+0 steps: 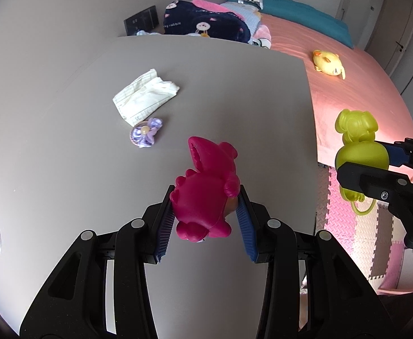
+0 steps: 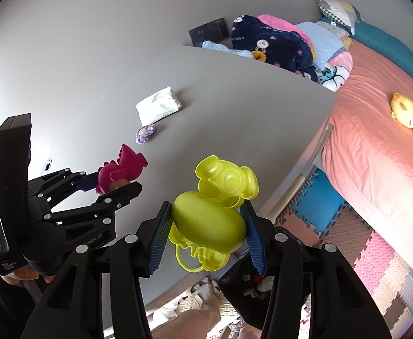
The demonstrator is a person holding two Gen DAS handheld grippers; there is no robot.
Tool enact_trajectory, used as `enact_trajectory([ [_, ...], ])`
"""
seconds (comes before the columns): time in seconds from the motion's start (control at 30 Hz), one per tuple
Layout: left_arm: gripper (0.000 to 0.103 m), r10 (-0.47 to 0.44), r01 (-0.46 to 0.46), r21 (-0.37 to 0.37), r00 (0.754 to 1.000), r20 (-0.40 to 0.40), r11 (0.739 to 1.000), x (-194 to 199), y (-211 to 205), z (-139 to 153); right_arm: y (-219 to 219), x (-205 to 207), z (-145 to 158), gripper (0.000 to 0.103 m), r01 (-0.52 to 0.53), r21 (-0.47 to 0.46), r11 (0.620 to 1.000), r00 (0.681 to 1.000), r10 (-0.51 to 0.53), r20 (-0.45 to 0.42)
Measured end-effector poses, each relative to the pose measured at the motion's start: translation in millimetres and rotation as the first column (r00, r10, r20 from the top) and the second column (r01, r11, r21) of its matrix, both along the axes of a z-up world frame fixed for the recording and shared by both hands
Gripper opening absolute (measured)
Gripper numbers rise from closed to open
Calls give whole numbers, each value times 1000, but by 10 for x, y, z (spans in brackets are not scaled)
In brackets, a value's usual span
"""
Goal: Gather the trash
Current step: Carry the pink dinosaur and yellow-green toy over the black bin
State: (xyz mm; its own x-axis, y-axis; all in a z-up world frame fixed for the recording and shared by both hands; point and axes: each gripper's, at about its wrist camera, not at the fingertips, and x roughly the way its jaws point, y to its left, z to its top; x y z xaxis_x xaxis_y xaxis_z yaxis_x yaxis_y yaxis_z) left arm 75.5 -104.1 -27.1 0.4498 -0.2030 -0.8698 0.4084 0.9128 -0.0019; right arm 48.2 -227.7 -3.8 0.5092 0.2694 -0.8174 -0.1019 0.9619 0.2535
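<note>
Grey table point(image 1: 65, 169): two scraps (tissue point(image 1: 145, 96), wrapper point(image 1: 145, 132)); two toys held.

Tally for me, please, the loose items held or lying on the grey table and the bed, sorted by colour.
Magenta: 1, the toy in the left gripper
Yellow-green: 1, the toy in the right gripper
White: 1, the folded paper on the table
Purple: 1, the small wrapper beside it
Yellow: 1, the plush on the bed
Total: 5
</note>
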Motion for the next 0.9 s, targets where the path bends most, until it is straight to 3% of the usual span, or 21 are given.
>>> enact_trajectory([
  [0.9, 41, -199, 199, 16, 980, -11, 980, -550, -873, 63, -943, -616, -12, 51, 159, -14, 987, 987, -159, -5],
])
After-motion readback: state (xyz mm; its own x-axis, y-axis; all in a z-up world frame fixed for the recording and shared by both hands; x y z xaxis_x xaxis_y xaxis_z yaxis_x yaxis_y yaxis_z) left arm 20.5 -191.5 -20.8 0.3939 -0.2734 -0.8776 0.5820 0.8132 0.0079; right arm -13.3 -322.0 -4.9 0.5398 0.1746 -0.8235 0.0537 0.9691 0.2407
